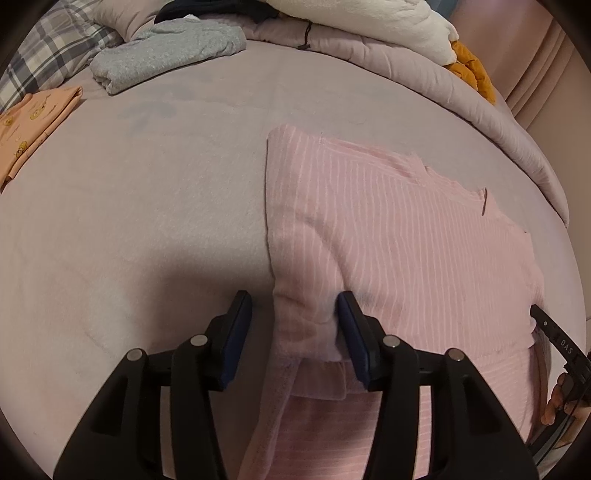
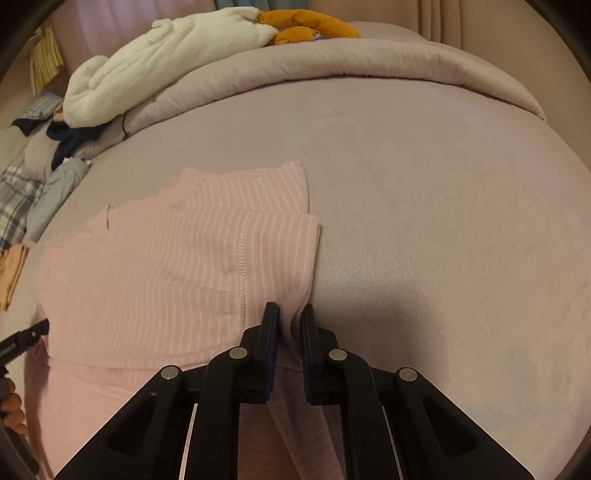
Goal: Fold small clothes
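Observation:
A pink striped shirt lies on the bed with its sides folded in. It also shows in the right wrist view. My left gripper is open, its jaws set either side of the shirt's near left folded edge. My right gripper is nearly closed on the shirt's near right edge, with a fold of pink cloth between the jaws. The other gripper's tip shows at each view's edge, the right gripper in the left wrist view and the left gripper in the right wrist view.
The bed has a mauve sheet. A folded grey garment and a folded orange garment lie at the far left. A rolled quilt, a white blanket and an orange plush lie along the back.

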`<state>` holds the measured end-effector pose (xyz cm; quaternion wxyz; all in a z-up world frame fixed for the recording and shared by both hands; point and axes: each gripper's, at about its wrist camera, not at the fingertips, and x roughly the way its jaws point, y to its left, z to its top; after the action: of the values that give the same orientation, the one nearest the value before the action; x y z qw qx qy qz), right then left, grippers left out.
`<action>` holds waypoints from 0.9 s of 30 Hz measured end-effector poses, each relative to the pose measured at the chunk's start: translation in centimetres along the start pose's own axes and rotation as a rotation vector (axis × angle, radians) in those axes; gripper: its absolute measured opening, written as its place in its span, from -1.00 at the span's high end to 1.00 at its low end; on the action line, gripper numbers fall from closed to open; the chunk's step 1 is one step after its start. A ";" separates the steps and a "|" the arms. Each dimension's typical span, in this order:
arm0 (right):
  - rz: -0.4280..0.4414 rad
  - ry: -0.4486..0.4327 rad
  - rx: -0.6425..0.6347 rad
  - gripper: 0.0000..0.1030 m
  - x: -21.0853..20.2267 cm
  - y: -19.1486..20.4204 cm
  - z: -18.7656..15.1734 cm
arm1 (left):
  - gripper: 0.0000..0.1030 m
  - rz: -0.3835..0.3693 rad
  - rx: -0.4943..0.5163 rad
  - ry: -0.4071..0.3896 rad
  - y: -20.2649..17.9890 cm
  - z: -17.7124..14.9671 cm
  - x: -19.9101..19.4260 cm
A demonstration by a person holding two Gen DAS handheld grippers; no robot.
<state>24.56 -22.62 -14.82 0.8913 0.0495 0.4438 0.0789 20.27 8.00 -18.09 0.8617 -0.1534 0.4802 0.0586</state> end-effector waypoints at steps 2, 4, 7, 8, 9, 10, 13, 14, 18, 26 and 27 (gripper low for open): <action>0.012 -0.023 -0.008 0.88 0.0 -0.2 -0.2 | 0.01 0.001 0.003 -0.016 0.0 -0.2 0.0; 0.026 -0.030 -0.001 0.88 0.0 -0.5 -0.2 | 0.01 0.006 0.000 -0.030 0.0 -0.4 0.0; 0.036 -0.022 0.010 0.88 0.0 -0.6 0.1 | -0.02 0.016 -0.014 -0.044 -0.2 -0.6 0.0; 0.035 -0.028 0.008 0.88 -0.2 -0.7 -0.1 | -0.03 0.022 -0.017 -0.048 -0.3 -0.6 0.0; 0.033 -0.031 0.005 0.88 -0.2 -0.7 -0.1 | -0.03 0.032 -0.017 -0.052 -0.4 -0.6 0.0; 0.031 -0.031 0.005 0.88 -0.3 -0.7 -0.2 | -0.04 0.037 -0.017 -0.055 -0.5 -0.7 0.0; 0.030 -0.029 0.009 0.88 -0.8 -1.4 -0.6 | -0.04 0.039 -0.021 -0.053 -0.5 -0.6 0.0; 0.032 -0.031 0.010 0.88 -0.7 -1.1 -0.4 | -0.04 0.037 -0.022 -0.053 -0.4 -0.6 0.0; 0.038 -0.030 0.021 0.88 -0.1 -0.6 -0.2 | -0.04 0.044 -0.018 -0.060 -0.6 -0.7 0.0; 0.030 -0.030 0.020 0.88 0.0 -0.4 0.0 | -0.04 0.036 -0.022 -0.058 -0.5 -0.8 0.0; 0.031 -0.030 0.021 0.88 0.0 -0.5 -0.1 | -0.04 0.038 -0.021 -0.058 -0.5 -0.7 0.0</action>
<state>24.54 -23.10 -14.89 0.8959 0.0669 0.4304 0.0872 19.80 7.27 -18.35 0.8724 -0.1516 0.4570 0.0845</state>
